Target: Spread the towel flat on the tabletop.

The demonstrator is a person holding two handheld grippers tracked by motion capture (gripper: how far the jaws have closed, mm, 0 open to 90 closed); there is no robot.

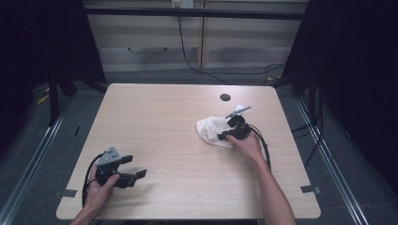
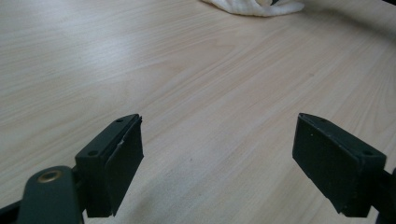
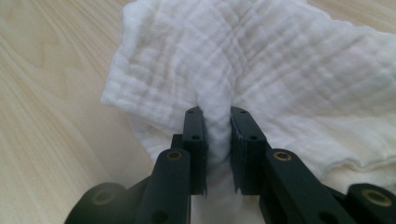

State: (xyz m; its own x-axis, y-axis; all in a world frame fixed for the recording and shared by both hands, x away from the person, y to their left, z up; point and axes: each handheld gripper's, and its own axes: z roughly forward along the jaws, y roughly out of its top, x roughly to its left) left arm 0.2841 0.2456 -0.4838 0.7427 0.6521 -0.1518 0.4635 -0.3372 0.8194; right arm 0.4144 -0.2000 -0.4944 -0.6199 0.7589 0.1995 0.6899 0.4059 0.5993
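A crumpled white cloth [image 1: 210,130] lies on the right half of the wooden table [image 1: 173,126]. My right gripper [image 1: 222,137] is at the cloth's right edge, held by a hand. In the right gripper view its jaws are shut on a bunched fold of the white cloth [image 3: 243,60], with fabric pinched between the gripper's [image 3: 217,149] pads. My left gripper [image 1: 140,174] rests low near the table's front left corner, far from the cloth. The left gripper [image 2: 217,158] stands open over bare wood, and the cloth [image 2: 254,6] shows far off at the top.
A round dark cable hole [image 1: 225,97] sits near the table's far edge. Black cables [image 1: 265,145] trail from the right gripper along the forearm. Dark curtains flank the table, and a cabinet stands behind it.
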